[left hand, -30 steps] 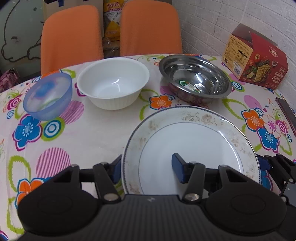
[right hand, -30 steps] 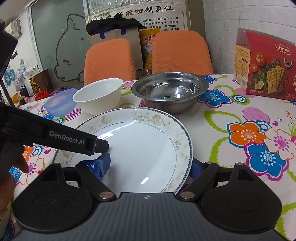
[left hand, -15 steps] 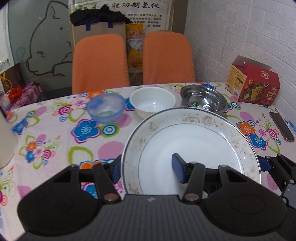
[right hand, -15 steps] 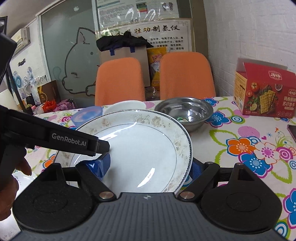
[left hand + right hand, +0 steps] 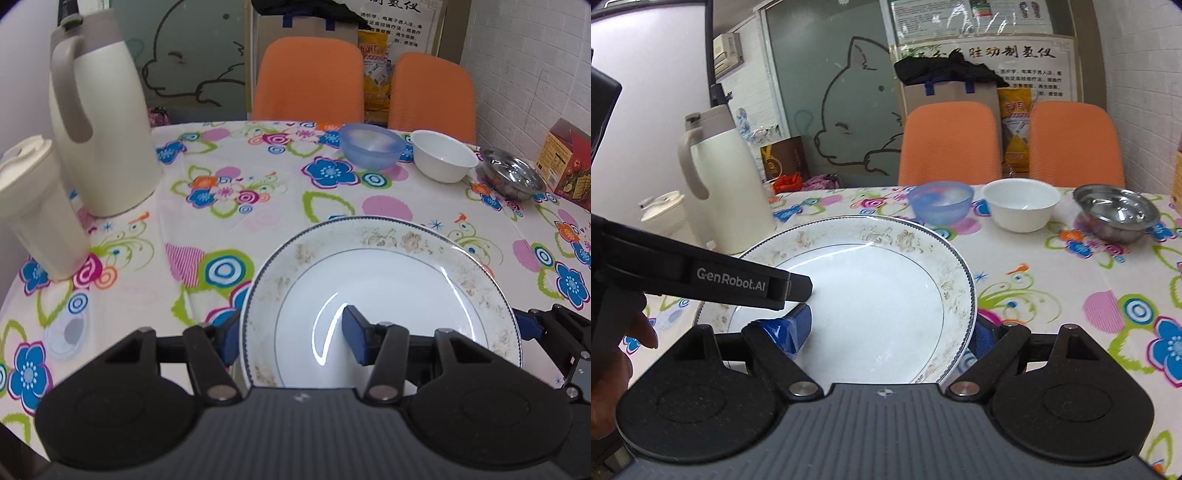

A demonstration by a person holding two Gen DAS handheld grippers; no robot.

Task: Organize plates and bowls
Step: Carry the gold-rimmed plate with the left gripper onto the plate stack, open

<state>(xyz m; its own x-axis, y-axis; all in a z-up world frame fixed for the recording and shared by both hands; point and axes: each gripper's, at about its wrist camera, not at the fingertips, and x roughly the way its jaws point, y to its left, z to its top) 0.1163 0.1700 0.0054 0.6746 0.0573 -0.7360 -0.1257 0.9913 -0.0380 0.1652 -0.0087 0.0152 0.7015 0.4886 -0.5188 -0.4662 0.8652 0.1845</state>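
— Hand-held gripper [image 5: 291,339] on the left?
— Clamping the plate [image 5: 388,280] by its left rim: one blue pad sitting under the edge, the other pressing on the white inside.
— And the right hand-held gripper [image 5: 890,332]?
— Gripping the same plate at its right rim, jaws standing wide, one pad lying on the inside, the other reaching past the edge.
— Where, the plate?
— Hanging between both, over the near part of the flowered bench [image 5: 295,206].
— Farther out?
— Seeing a lidded cream cup [image 5: 37,206] at the left, and a tall cream jug [image 5: 99,136] just behind it. Then, well apart from the plate, finding a row running left to right near the far edge: blue bowl [image 5: 370,149], white bowl [image 5: 443,160], steel bowl [image 5: 511,179], all sitting upright. Spotting a red box [image 5: 565,166] just right of the steel one.
— Beyond the bench?
— Making out two orange chairs [image 5: 308,77].
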